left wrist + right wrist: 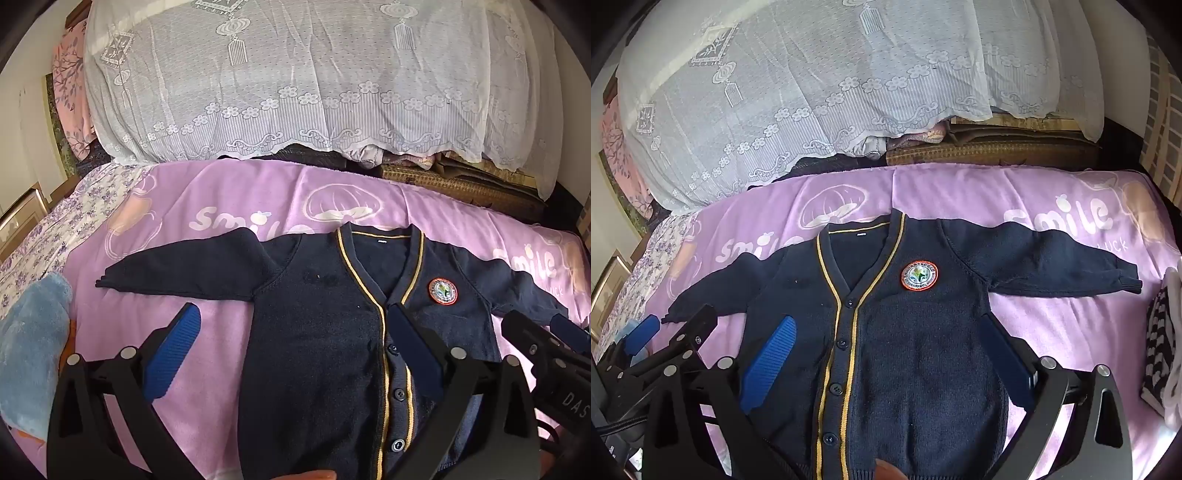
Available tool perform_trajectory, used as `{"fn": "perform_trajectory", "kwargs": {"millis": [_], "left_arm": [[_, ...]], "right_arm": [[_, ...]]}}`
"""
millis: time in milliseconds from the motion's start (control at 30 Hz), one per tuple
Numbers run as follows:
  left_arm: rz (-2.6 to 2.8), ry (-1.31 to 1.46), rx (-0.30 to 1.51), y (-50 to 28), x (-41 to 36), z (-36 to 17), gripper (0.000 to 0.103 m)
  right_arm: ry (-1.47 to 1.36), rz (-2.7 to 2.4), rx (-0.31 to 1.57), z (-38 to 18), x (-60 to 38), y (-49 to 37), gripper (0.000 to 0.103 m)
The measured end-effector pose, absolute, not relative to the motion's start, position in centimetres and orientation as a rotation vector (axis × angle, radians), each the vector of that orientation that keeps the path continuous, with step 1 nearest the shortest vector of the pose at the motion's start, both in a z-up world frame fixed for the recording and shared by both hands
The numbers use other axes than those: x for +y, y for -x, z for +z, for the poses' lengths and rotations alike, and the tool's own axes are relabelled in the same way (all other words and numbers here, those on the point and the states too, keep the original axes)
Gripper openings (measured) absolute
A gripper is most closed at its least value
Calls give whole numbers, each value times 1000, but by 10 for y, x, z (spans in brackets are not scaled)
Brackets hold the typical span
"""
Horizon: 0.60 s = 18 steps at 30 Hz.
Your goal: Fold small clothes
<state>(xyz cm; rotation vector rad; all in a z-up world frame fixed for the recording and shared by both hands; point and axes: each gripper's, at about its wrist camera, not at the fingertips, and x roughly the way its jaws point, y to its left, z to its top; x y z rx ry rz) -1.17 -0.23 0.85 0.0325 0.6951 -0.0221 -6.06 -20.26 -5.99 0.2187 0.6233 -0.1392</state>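
Note:
A small navy cardigan (317,280) with yellow trim, buttoned front and a round badge (442,291) lies flat, face up, on a purple "smile" blanket (229,192), both sleeves spread out sideways. My left gripper (291,306) hovers open over the cardigan's left half, with nothing between its blue pads. In the right wrist view my right gripper (889,319) stands open above the cardigan (934,350), below the badge (919,277). Each gripper shows in the other's view: the right gripper (546,328) at the far right, the left gripper (670,325) at the far left.
A tall pile under a white lace cover (295,74) stands behind the blanket. A fluffy blue cloth (29,350) lies at the left, a black-and-white striped cloth (1160,350) at the right. A floral sheet (55,229) covers the bed's left side.

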Motion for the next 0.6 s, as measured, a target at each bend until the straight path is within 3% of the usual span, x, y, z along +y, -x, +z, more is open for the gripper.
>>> {"fn": "perform_trajectory", "kwargs": {"millis": [600], "left_arm": [[-22,-32,696,12,-2,8,99]], "right_arm": [[-218,-140,625,-58,-202,61,100]]}}
